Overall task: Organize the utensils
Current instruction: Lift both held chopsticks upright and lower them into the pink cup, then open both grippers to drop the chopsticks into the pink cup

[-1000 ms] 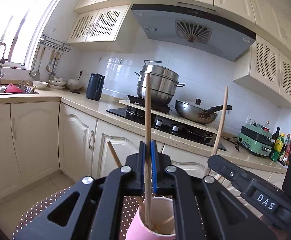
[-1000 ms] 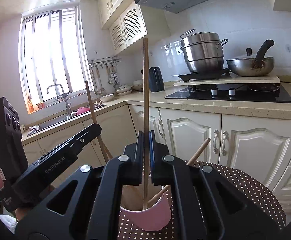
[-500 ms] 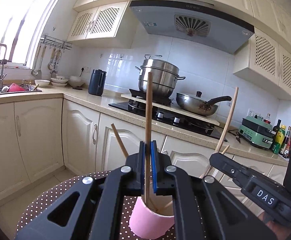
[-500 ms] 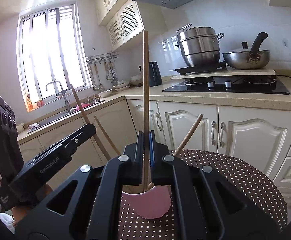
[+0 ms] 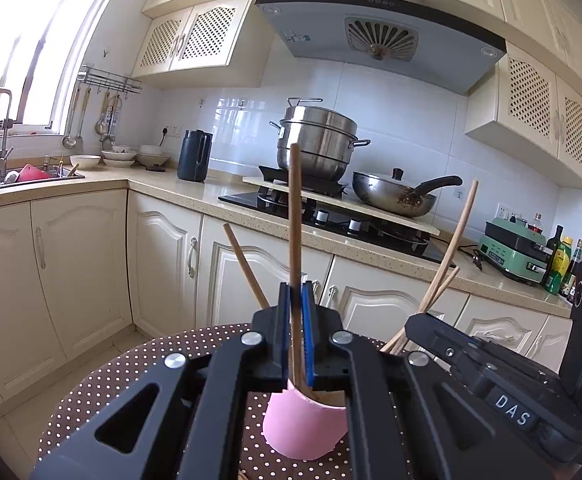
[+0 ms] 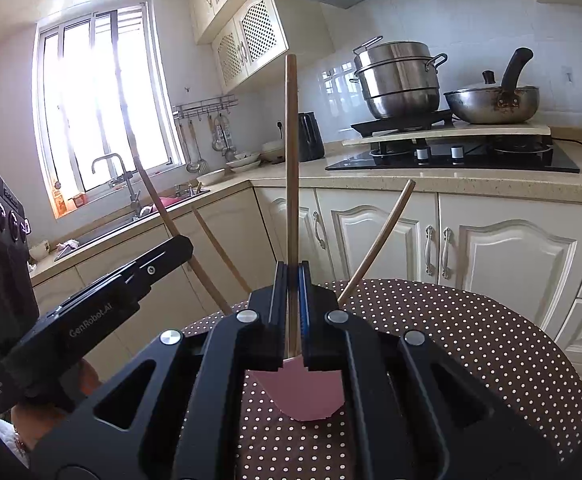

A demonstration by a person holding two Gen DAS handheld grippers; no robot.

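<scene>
Left gripper [image 5: 295,332]: fingers clamped on one wooden chopstick [image 5: 294,216], held near upright, grip low on the shaft, lower end down inside the pink cup [image 5: 305,428]. Right gripper [image 6: 291,312]: same story, fingers pinched together on a second chopstick [image 6: 291,152], tip at or just inside the cup's rim; the fingers hide the exact contact.

Cup sits on the dotted tabletop [image 6: 471,344], directly under both grippers. More chopsticks already lean out of it: one to the left [image 5: 247,268], a pair to the right [image 5: 447,264].

Handling, my read:
- Chopsticks: light, stiff, thin, smooth wood. They pivot easily in a two-pad pinch, so a low grip leaves a long free end that can swing. Pinching nearer mid-shaft would give better control; the low grip is fine for a straight drop.
- Cup: looks like light paper or plastic, narrow base, tall load. Tips easily if a stick levers against the rim or a gripper bumps it.
- Leaning sticks cross the drop path; a nudge could flick one out.

Release only once each tip is well inside the cup.

Beyond: cabinets, a hob with a steamer pot [image 5: 317,140] and a wok [image 5: 395,196].
</scene>
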